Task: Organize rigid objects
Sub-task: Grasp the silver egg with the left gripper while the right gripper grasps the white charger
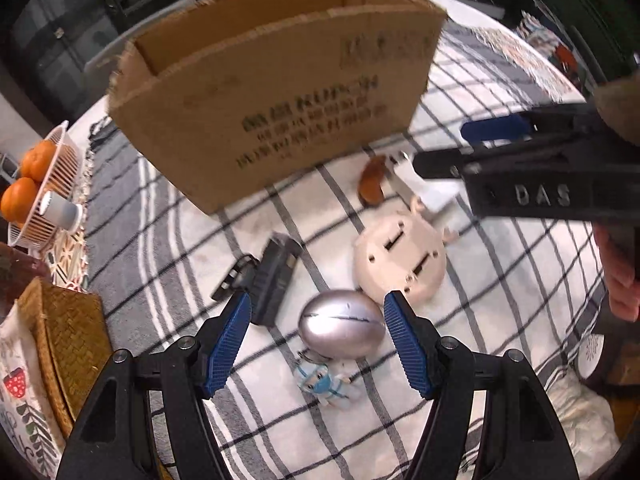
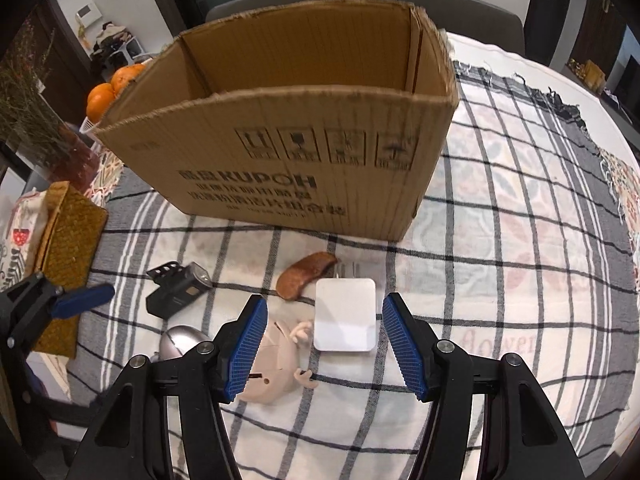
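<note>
An open cardboard box (image 1: 276, 92) stands on the checked tablecloth; it also shows in the right wrist view (image 2: 304, 152). My left gripper (image 1: 318, 314) is open over a silver egg-shaped mouse (image 1: 340, 330). Near it lie a beige round toy (image 1: 400, 264), a black device (image 1: 272, 276), a small blue figurine (image 1: 326, 384) and a brown curved piece (image 1: 374, 180). My right gripper (image 2: 324, 320) is open above a white square charger (image 2: 345, 320), with the beige toy (image 2: 272, 364), brown piece (image 2: 306, 276), black device (image 2: 176, 288) and mouse (image 2: 182, 340) to its left.
A white basket with oranges (image 1: 36, 184) and a woven box (image 1: 68, 340) sit at the table's left. The woven box (image 2: 68, 236) and dried flowers (image 2: 32, 120) show in the right wrist view. Chairs (image 2: 460, 8) stand behind the table.
</note>
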`<state>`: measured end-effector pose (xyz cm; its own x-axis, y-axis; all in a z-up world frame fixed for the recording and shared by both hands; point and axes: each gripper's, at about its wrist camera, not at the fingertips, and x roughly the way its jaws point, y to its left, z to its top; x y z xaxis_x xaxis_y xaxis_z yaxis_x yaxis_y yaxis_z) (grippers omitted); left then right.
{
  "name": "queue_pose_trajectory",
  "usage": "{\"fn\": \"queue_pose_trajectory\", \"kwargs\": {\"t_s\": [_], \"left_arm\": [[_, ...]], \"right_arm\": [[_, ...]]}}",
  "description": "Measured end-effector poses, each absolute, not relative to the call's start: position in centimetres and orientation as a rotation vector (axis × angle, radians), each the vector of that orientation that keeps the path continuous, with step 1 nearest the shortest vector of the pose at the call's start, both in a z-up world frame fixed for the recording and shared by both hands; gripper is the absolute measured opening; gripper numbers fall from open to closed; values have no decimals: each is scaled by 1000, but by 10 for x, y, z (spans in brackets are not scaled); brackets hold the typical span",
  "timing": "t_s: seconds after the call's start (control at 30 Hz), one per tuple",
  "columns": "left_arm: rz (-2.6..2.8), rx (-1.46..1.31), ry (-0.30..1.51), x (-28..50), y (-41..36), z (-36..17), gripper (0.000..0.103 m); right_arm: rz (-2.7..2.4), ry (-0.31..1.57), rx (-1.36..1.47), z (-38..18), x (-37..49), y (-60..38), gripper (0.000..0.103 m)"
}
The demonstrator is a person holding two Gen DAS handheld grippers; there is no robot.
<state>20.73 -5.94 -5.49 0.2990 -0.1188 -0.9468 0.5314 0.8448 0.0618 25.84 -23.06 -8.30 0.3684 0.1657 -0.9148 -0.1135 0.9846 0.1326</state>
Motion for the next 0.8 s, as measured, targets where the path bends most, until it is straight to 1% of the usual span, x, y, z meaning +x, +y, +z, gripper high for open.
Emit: {"fn": "queue_pose_trajectory", "kwargs": {"t_s": [0.43, 0.8], "left_arm": [[-515, 420, 1326, 208, -70, -85, 70], [-516, 444, 1350, 210, -84, -105, 71]], "right_arm": [[163, 1250, 90, -115, 274, -236, 61], [125, 1283, 104, -134, 288, -240, 61]]}}
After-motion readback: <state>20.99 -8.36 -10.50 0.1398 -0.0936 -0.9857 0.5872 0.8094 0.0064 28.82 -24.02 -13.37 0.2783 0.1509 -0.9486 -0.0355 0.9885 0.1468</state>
